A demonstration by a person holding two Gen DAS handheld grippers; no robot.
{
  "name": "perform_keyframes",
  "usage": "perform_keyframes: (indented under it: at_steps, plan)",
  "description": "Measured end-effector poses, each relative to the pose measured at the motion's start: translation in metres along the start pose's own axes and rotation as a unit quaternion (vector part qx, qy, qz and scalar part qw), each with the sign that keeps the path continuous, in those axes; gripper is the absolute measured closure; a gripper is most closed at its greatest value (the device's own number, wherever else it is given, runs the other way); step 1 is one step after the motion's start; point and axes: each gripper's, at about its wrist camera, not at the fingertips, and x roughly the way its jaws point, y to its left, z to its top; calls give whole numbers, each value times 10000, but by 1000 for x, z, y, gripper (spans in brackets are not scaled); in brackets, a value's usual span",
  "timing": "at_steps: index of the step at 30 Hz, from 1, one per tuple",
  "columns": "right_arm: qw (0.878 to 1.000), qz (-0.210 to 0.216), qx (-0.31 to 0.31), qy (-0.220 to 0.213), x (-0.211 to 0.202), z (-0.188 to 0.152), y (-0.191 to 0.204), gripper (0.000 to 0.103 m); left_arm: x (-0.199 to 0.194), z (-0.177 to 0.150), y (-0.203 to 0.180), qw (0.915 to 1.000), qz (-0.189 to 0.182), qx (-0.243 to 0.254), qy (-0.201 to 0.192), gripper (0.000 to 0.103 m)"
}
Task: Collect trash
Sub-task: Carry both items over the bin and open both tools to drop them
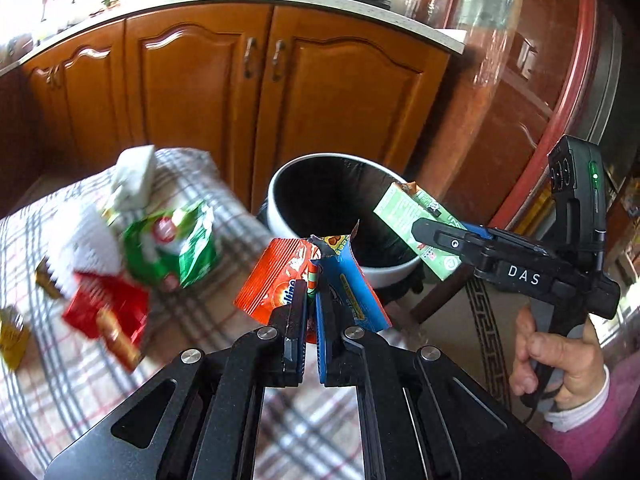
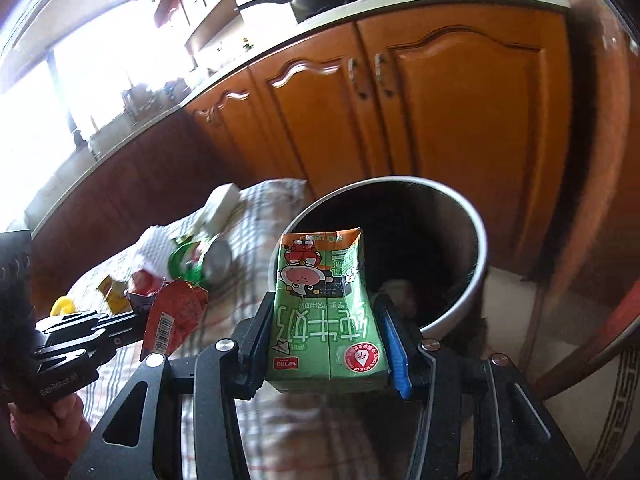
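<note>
- Beside the table's far edge: white-rimmed trash bin [image 1: 344, 216], black liner inside, standing on the floor in front of the wooden cabinet doors [image 1: 224, 92].
- Left gripper [image 1: 311, 300]: jaws clamped narrow on an orange-red snack wrapper [image 1: 276, 280] together with a blue wrapper [image 1: 352, 292]; both stick up out of the pads, just short of the bin's near rim.
- From the right wrist view that same wrapper [image 2: 172, 320] shows foil side and barcode, pinched at the left gripper's tip [image 2: 138, 326].
- Right gripper [image 2: 326, 344]: pads pressed on both sides of a green milk carton [image 2: 328, 312], carton squeezed and bowed, its top end over the bin's near rim.
- From the left wrist view the carton [image 1: 404, 216] hangs tilted over the bin's right side, right gripper [image 1: 424, 236] held by a hand [image 1: 560, 360] in a pink sleeve.
- Checked tablecloth [image 1: 48, 360] carries the remaining trash: green wrapper [image 1: 176, 240], red packet [image 1: 108, 312], white tissue [image 1: 136, 176], yellow piece [image 1: 12, 340] at the left edge. All blurred.
- Bin contents: something pale low in the bin [image 2: 396, 292], cannot tell what.
</note>
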Motion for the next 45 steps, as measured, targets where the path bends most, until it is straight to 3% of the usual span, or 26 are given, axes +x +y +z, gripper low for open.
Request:
perform_keyframes:
  at_steps: [20, 32, 34, 37, 39, 45]
  plan:
    - [9996, -169, 29, 209, 38, 39, -36, 54, 67, 57, -20, 9996, 13, 193, 186, 100]
    - [9991, -268, 39, 332, 57, 45, -48, 54, 96, 67, -24, 9990, -19, 205, 396, 97]
    - [9990, -272, 20, 358, 61, 46, -49, 53, 96, 67, -27, 9989, -6, 225, 408, 93]
    - [9990, -204, 96, 382, 63, 45, -52, 53, 89, 62, -30, 9991, 50, 263, 341, 75]
    - [9990, -159, 146, 381, 62, 45, -53, 47, 81, 58, -30, 9993, 67, 249, 277, 55]
    - [9994, -29, 309, 125, 45, 38, -50, 30, 49, 32, -19, 9999, 75, 39, 99, 46]
